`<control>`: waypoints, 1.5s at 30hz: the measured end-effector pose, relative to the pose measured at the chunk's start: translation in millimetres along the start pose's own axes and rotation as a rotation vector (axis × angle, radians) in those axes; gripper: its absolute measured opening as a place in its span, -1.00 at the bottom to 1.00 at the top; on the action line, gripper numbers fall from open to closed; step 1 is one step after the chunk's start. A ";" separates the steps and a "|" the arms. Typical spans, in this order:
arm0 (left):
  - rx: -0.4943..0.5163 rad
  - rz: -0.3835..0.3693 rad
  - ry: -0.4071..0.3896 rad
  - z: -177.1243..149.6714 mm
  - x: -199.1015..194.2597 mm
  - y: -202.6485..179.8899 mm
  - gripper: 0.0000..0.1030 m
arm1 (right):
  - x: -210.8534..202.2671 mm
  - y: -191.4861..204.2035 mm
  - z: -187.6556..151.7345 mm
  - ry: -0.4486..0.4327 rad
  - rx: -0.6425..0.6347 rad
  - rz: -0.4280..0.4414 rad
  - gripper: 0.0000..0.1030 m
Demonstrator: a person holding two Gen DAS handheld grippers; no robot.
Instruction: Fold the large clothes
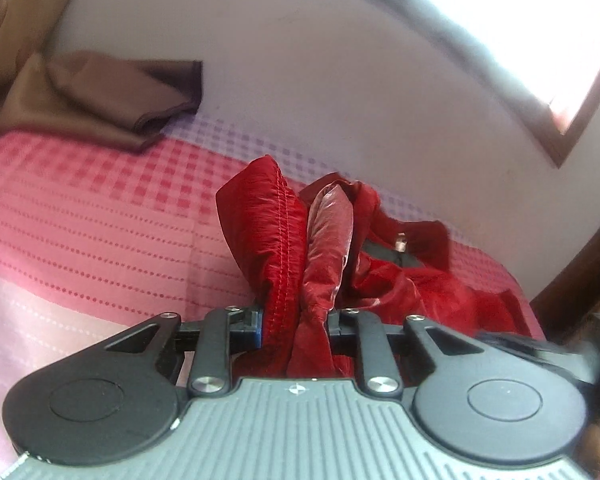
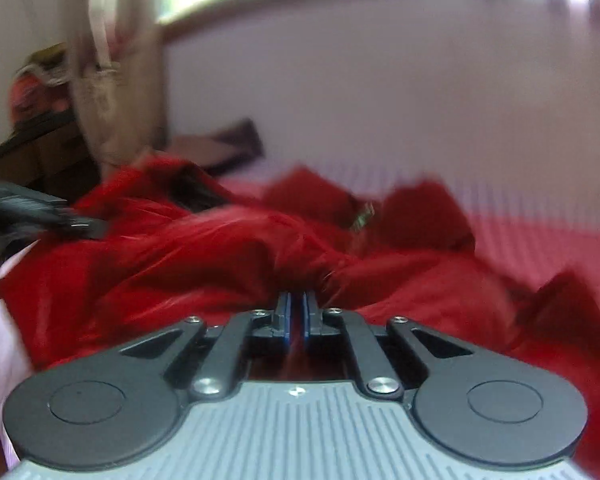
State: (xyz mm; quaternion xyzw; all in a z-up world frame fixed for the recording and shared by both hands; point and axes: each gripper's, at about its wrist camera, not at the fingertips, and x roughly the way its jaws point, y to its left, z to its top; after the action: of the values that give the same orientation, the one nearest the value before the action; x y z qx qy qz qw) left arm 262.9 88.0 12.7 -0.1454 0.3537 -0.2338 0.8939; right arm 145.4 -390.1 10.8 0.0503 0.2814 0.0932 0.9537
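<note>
You've got a pink-and-red checked bedspread (image 1: 100, 208) over the bed, a crumpled brown satin cloth (image 1: 80, 100) lying at its far corner, and a wood-framed window (image 1: 572, 120) in the pale wall (image 1: 300, 60).

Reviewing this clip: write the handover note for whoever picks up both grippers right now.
Left gripper: shut on a thick bunched fold of the red jacket.
Right gripper: shut, a thin edge of the jacket pinched between its fingers.
The jacket lies rumpled on the pink checked bedspread; a brown cloth sits farther back.
Done: both grips taken.
Left: no neat fold shows yet; spread and fold it.
</note>
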 end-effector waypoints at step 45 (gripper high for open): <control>0.606 -0.561 -0.004 -135.7 115.3 -342.5 -0.44 | -162.0 -271.6 -61.8 -0.179 0.757 0.245 -0.23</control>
State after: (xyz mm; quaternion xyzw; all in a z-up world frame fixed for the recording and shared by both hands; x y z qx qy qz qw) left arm 133.7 -275.4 -2.7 0.0333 0.2138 -0.5618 0.7985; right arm 18.6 -686.4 4.2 0.4390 0.2036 0.0914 0.8704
